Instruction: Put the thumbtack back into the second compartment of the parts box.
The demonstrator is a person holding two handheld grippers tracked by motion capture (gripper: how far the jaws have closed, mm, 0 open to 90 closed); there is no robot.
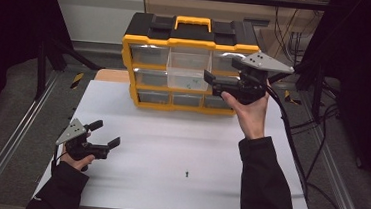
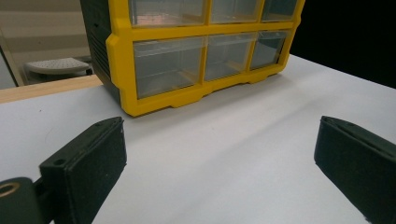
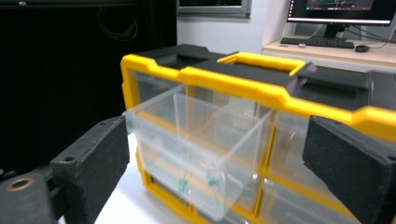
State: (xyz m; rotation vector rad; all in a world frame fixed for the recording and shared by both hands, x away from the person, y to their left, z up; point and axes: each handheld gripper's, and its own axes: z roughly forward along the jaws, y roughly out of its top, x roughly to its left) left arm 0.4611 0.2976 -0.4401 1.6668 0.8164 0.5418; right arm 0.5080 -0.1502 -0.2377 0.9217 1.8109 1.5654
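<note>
both grippers are ours, one in each hand. from the high view, our right gripper (image 1: 210,84) sits just in front of the yellow organizer (image 1: 189,64), at its right side, jaws spread wide with nothing between them. the clear drawer (image 1: 188,70) in the organizer's top middle slot is pulled out toward us, and tiny green bits lie in it, too small to make out. our left gripper (image 1: 106,134) rests well in front of the organizer and off to its left, on the white table (image 1: 180,149), jaws also wide and empty. a small green piece (image 1: 187,174) lies on the table well in front of the organizer; we cannot tell what it is.

from the left gripper view, the organizer (image 2: 196,56) is cut off at the top, and its lower drawers look empty, though glare blurs them. both jaws stand far apart over bare table (image 2: 224,154).

from the right gripper view, the pulled-out drawer (image 3: 201,149) juts from the organizer (image 3: 280,98), apart from both jaws, which touch nothing. the two green bits (image 3: 183,183) inside it are blurred.
</note>
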